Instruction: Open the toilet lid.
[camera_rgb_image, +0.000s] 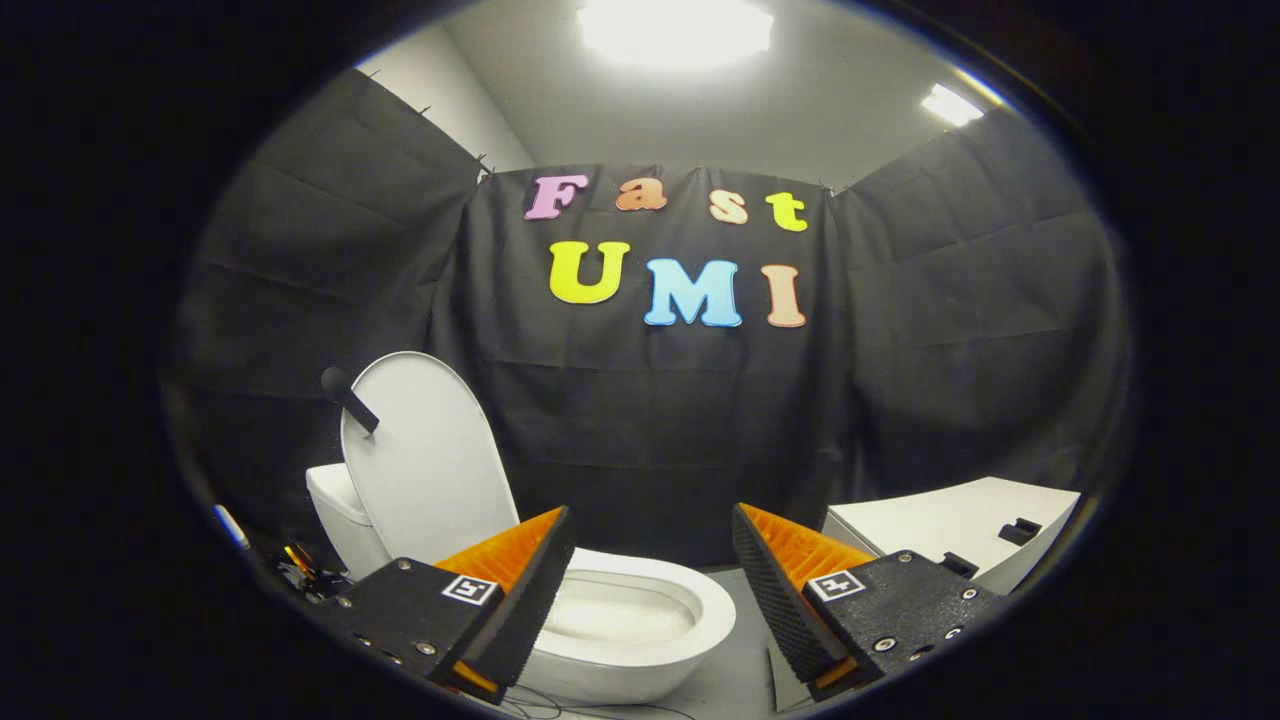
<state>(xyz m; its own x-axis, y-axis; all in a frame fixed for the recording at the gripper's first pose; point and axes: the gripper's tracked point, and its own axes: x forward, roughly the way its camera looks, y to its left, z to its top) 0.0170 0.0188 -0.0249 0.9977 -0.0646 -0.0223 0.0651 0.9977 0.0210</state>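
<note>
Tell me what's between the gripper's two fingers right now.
In the gripper view, the gripper is open and grips nothing; the toilet bowl's rim shows in the gap beyond them, with the raised toilet lid behind it.

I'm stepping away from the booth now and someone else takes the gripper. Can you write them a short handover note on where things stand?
Gripper: open, fingers spread wide, nothing between them, touching nothing.
Toilet lid: already raised, standing about upright against the tank, beyond the left finger. A dark handle sticks out near its top edge.
Toilet bowl: uncovered, just ahead of the fingers and between them.
White cabinet: beyond the right finger.
Done: lid looks open.
Left: probably nothing but confirming the lid stays up.
</note>
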